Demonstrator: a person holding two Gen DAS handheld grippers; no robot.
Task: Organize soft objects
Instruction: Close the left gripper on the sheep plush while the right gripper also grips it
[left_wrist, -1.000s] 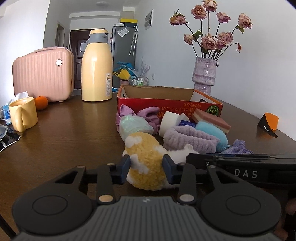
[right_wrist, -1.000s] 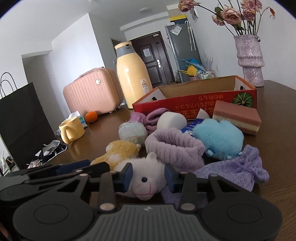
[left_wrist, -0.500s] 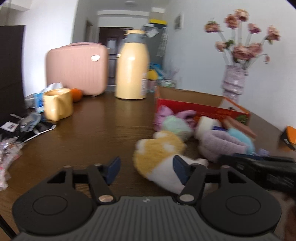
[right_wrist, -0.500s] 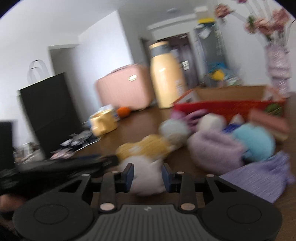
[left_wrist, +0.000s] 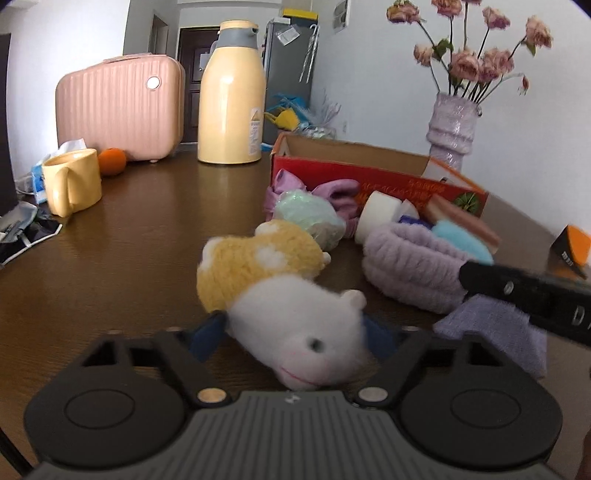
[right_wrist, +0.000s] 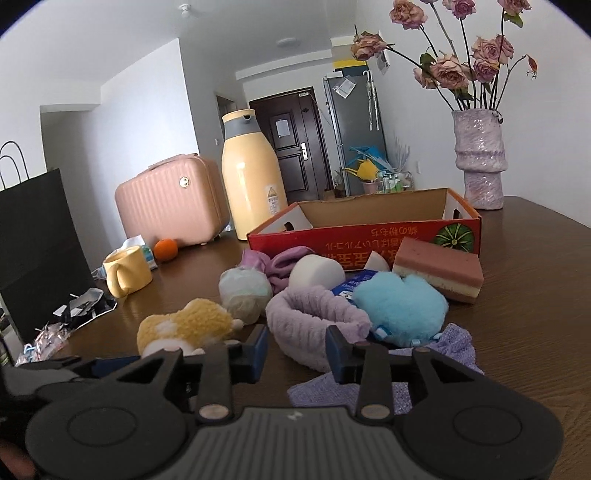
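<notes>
Left gripper (left_wrist: 295, 332) is spread wide around the plush toy (left_wrist: 284, 295), white head between the jaws; firm grip can't be confirmed. Right gripper (right_wrist: 297, 350) is partly open, gripping nothing. Just beyond, lying loose on the table (left_wrist: 129, 240): purple headband (right_wrist: 314, 314), blue plush (right_wrist: 400, 308), mesh ball (right_wrist: 243, 291), sponge (right_wrist: 437, 271). Cardboard box (right_wrist: 365, 229) behind looks empty. Judging by that, sorting has barely begun; everything's left.
</notes>
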